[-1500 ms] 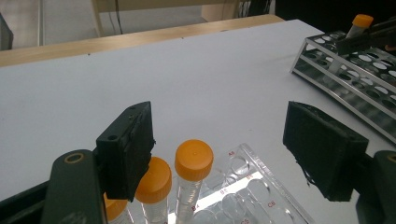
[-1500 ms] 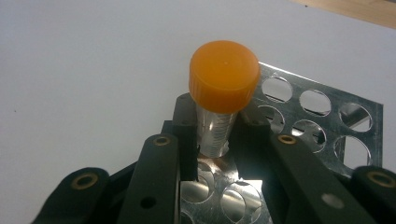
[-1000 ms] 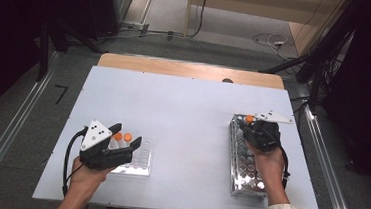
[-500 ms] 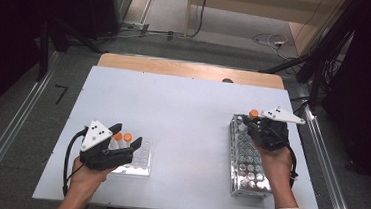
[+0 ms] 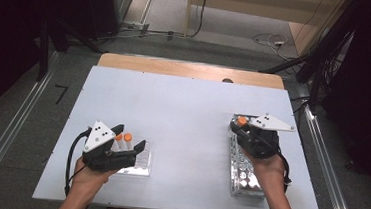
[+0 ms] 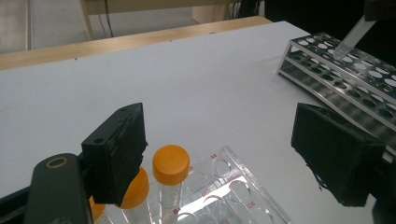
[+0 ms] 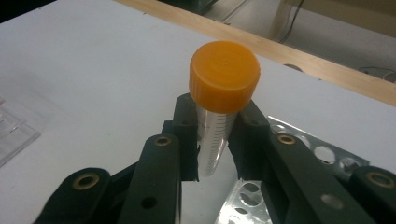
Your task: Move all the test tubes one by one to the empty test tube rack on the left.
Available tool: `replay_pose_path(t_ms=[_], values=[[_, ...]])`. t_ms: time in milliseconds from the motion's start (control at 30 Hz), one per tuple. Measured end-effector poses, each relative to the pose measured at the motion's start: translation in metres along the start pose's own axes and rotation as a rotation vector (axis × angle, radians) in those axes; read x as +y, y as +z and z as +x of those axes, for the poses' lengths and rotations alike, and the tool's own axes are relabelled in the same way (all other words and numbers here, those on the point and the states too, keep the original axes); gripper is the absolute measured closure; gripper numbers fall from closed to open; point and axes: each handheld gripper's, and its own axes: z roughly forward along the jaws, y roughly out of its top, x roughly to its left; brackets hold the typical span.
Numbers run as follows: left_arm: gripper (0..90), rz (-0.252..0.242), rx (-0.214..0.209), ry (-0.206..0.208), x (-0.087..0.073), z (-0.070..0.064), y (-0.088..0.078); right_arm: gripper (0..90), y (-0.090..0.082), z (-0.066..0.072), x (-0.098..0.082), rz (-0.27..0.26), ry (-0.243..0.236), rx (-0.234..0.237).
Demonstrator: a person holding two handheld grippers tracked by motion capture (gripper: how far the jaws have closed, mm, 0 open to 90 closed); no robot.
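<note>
Right gripper view is showing the right gripper (image 7: 215,154) clamping a light, slick orange-capped tube (image 7: 219,107) just under its cap above the metal rack (image 7: 322,154) — the left gripper (image 6: 233,154) is standing open.

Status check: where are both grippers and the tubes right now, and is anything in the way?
Right gripper shut on orange-capped tube, above metal rack. Left gripper open, jaws just widening, over clear rack holding capped tubes. Nothing in the way.
</note>
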Motion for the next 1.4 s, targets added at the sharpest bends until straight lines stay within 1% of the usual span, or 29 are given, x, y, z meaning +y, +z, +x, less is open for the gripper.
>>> replay_pose_path(t_ms=[267,567,700,800,1100,1267,1333,1400], values=[[18.7,-0.011,-0.013,-0.003,0.001,-0.003,-0.001,71.7,0.010,0.024,-0.006,0.021,-0.033,0.069],[19.1,-0.017,-0.026,0.004,0.002,-0.007,-0.001,71.7,0.020,0.054,-0.012,0.043,-0.075,0.144],[19.6,-0.017,-0.034,0.010,0.002,-0.011,0.000,71.7,0.024,0.067,-0.014,0.054,-0.103,0.181],[19.5,-0.014,-0.048,0.009,0.002,-0.013,0.000,71.7,0.027,0.077,-0.015,0.058,-0.119,0.201],[20.1,-0.009,-0.068,0.026,0.001,-0.022,0.005,71.7,0.034,0.099,-0.018,0.073,-0.156,0.255],[21.7,-0.005,-0.106,0.021,0.001,-0.028,0.009,71.7,0.038,0.109,-0.020,0.079,-0.160,0.279],[23.9,-0.005,-0.131,0.023,0.001,-0.033,0.011,71.7,0.040,0.113,-0.020,0.084,-0.165,0.288],[26.7,-0.002,-0.144,0.042,0.001,-0.039,0.014,71.7,0.042,0.119,-0.021,0.092,-0.172,0.301]])
